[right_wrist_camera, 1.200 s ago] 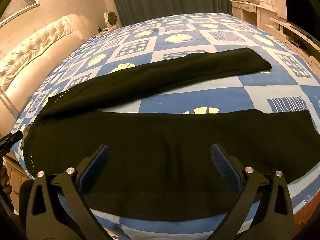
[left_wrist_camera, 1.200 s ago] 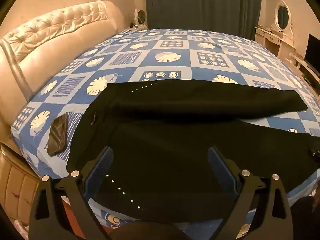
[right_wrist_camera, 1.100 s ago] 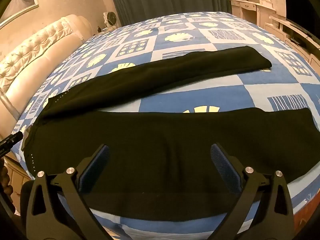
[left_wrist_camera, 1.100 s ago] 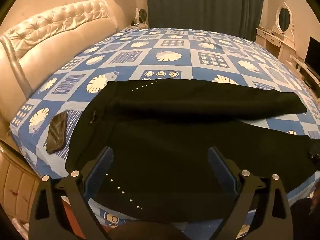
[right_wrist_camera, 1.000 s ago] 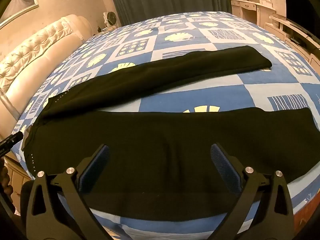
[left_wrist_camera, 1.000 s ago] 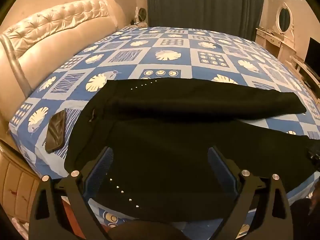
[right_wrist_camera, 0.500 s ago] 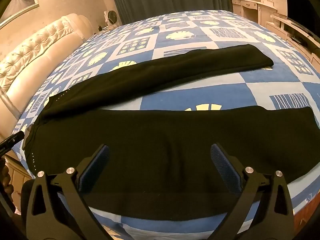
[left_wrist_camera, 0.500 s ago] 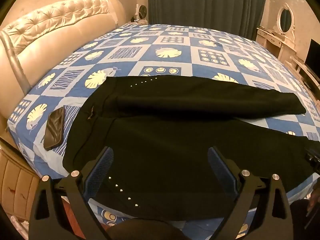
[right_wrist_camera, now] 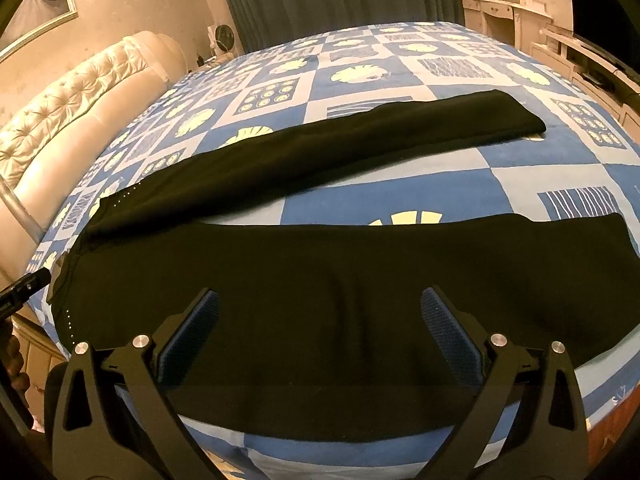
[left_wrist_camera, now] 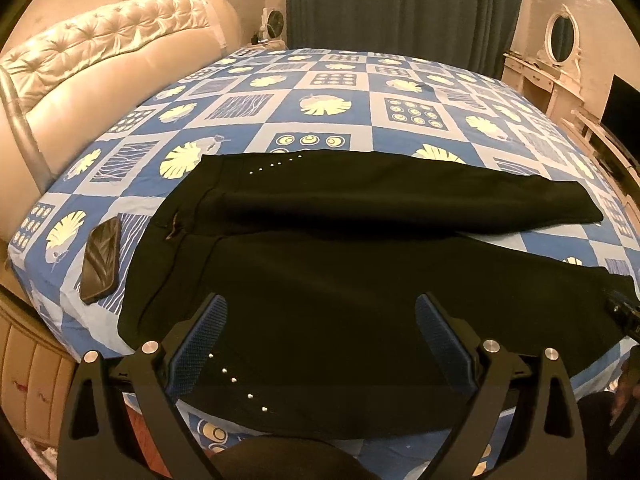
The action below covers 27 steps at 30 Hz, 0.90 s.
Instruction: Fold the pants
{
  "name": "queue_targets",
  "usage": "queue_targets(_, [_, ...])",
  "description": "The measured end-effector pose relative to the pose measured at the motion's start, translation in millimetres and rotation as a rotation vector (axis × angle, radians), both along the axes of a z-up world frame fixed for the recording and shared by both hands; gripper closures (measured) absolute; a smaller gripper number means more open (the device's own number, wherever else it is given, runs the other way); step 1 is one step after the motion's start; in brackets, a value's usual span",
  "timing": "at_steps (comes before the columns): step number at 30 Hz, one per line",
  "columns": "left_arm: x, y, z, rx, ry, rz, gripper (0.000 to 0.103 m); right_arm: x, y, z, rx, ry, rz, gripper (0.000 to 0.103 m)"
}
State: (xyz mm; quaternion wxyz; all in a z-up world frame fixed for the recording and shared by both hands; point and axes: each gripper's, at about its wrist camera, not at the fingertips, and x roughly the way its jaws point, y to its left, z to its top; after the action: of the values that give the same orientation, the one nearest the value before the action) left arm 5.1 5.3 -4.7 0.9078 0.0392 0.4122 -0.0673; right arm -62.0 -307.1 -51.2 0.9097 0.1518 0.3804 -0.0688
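Lying flat on blue checked bedsheet (left_wrist_camera: 340, 80), black fabric pants (left_wrist_camera: 360, 272) w/ legs splayed in a V, prob. for first fold. Left gripper (left_wrist_camera: 320, 344) & right gripper (right_wrist_camera: 320, 332) hover wide, empty. Black phone (left_wrist_camera: 100, 264) beside waistband.

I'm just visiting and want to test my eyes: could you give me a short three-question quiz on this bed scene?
1. True or false: the pants are already folded.
2. What lies left of the waistband on the bed? A) phone B) book C) pillow
3. Are the left gripper and right gripper open or shut?

Key: 1 false, both legs lie spread apart. 2 A, the phone. 3 both open, holding nothing.
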Motion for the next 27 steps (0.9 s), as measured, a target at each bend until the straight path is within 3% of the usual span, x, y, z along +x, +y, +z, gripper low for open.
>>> queue_targets(27, [0.7, 0.0, -1.8, -0.001, 0.011, -0.009, 0.009, 0.7, -2.1, 1.6, 0.004, 0.008, 0.003, 0.002])
